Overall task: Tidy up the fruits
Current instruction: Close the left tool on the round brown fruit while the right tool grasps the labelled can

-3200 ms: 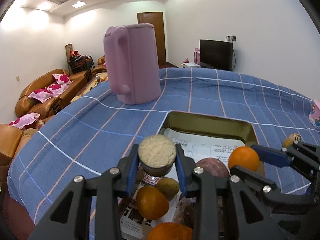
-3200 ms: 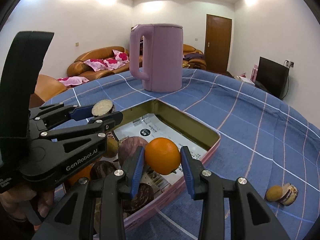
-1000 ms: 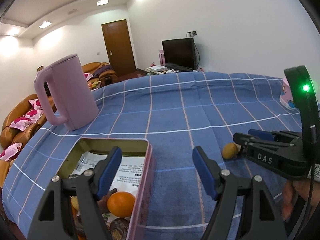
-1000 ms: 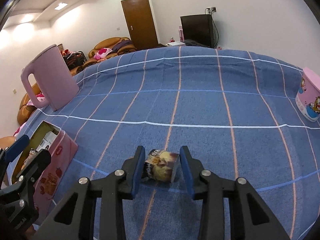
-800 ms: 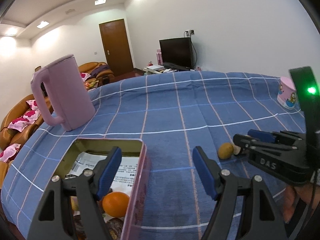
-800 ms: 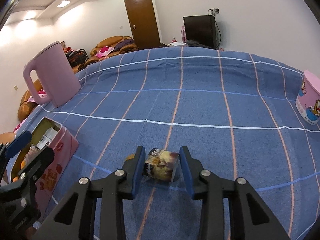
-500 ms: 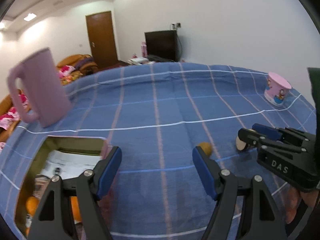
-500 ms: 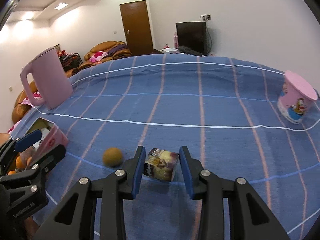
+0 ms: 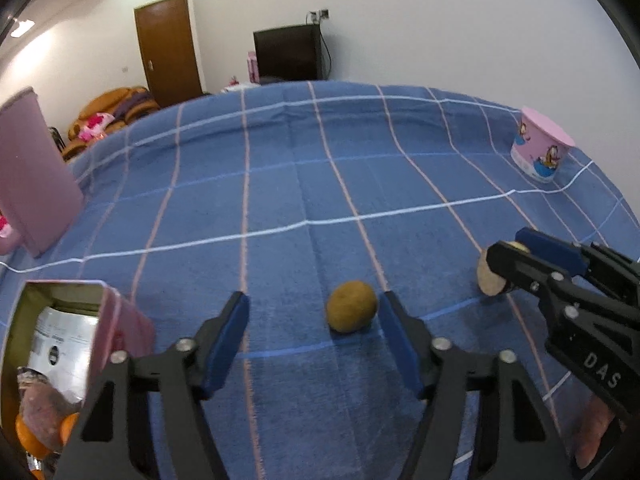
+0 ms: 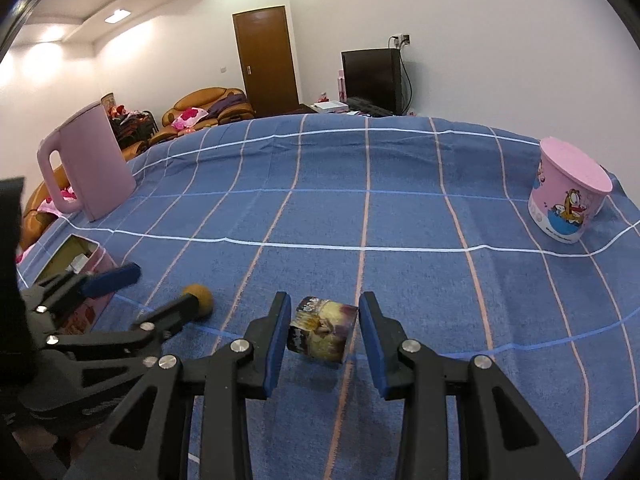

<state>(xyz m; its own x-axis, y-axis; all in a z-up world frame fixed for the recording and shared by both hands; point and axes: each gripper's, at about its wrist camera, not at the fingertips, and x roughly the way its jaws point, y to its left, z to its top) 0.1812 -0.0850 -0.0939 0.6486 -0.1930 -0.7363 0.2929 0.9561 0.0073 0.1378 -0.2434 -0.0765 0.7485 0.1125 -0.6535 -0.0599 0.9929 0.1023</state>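
On the blue cloth (image 9: 280, 200), left tongs (image 9: 314, 320) closing around kiwi (image 9: 352, 312); right tongs (image 10: 324, 336) clamp jar (image 10: 322, 332).

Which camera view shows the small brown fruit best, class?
The left wrist view: the brown fruit lies whole between the left gripper's fingers. In the right wrist view a finger partly hides it.

A blue checked tablecloth (image 10: 400, 208) covers the table. On it stand a pink kettle (image 10: 90, 164) at the far left, a pink cartoon tub (image 10: 568, 200) at the right, and an open tin (image 9: 120, 320) of fruit; a small brown fruit (image 9: 352, 306) lies near the front.
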